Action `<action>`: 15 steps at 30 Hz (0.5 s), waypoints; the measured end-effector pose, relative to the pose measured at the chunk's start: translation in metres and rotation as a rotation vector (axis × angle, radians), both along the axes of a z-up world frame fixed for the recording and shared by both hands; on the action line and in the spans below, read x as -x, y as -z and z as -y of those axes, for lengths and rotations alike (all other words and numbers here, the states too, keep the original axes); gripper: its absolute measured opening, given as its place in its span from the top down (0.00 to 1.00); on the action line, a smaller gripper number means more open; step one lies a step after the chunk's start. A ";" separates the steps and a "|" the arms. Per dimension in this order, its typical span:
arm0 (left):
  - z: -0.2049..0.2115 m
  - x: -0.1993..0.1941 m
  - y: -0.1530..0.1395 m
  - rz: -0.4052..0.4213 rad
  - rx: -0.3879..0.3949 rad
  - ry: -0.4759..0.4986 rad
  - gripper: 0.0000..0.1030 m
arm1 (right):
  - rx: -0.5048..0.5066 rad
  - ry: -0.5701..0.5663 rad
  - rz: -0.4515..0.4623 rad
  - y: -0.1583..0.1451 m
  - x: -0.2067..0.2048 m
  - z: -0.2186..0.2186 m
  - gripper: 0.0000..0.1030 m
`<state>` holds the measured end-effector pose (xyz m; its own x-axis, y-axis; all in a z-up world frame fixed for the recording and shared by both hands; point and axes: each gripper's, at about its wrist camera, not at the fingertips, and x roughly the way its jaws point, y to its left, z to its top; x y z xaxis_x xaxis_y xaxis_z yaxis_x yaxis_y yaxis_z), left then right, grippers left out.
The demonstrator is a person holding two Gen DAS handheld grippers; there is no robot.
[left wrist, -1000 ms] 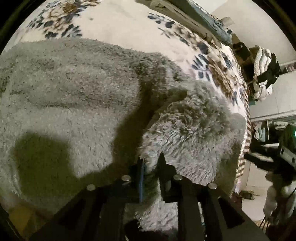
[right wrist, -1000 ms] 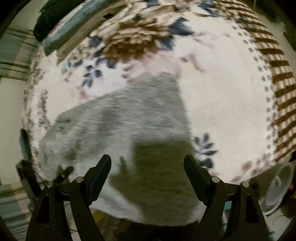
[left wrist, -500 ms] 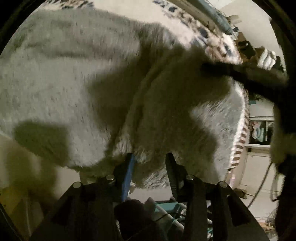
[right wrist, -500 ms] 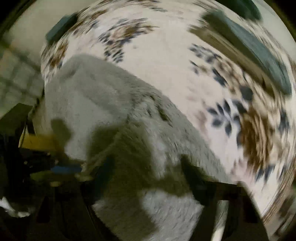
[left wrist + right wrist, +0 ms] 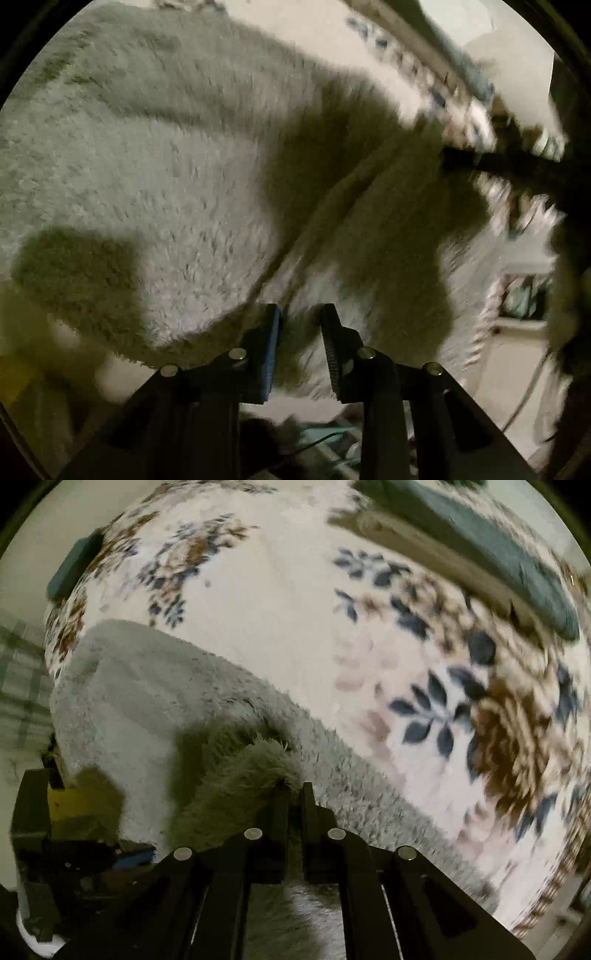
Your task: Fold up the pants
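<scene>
The pants (image 5: 166, 177) are grey, fluffy fleece and lie spread on a floral bedspread (image 5: 295, 602). My left gripper (image 5: 298, 314) is shut on a fold of the pants at their near edge, with fleece filling the narrow gap between its fingers. My right gripper (image 5: 293, 790) is shut on a raised tuft of the pants (image 5: 243, 768), its jaws nearly touching. The right gripper's dark arm (image 5: 509, 166) shows at the right of the left wrist view. The left gripper's body (image 5: 55, 823) shows at the lower left of the right wrist view.
A dark teal cushion or headboard pad (image 5: 498, 561) runs along the far side of the bed. The bed's near edge drops to the floor, where cables and clutter (image 5: 325, 443) lie below the left gripper. Furniture (image 5: 524, 295) stands to the right.
My right gripper has swung over from open above the bedspread and closed on a tuft of the pants. My left gripper has kept its hold and drawn the pants toward the bed's edge.
</scene>
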<state>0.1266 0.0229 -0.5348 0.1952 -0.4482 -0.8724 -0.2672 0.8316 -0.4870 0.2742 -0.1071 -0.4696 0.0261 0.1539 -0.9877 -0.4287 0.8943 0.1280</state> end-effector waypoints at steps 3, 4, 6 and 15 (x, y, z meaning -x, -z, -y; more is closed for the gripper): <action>-0.022 -0.004 -0.027 0.052 0.000 -0.082 0.53 | -0.074 0.101 0.019 -0.015 0.003 0.024 0.11; -0.029 -0.004 -0.034 0.069 -0.014 -0.105 0.20 | -0.098 0.138 0.039 -0.022 0.007 0.034 0.09; -0.055 -0.001 -0.048 0.106 -0.060 -0.175 0.02 | -0.120 0.215 0.054 -0.032 0.016 0.055 0.09; -0.205 0.018 -0.001 0.082 -0.190 -0.603 0.02 | -0.152 0.511 0.017 -0.029 0.061 0.121 0.09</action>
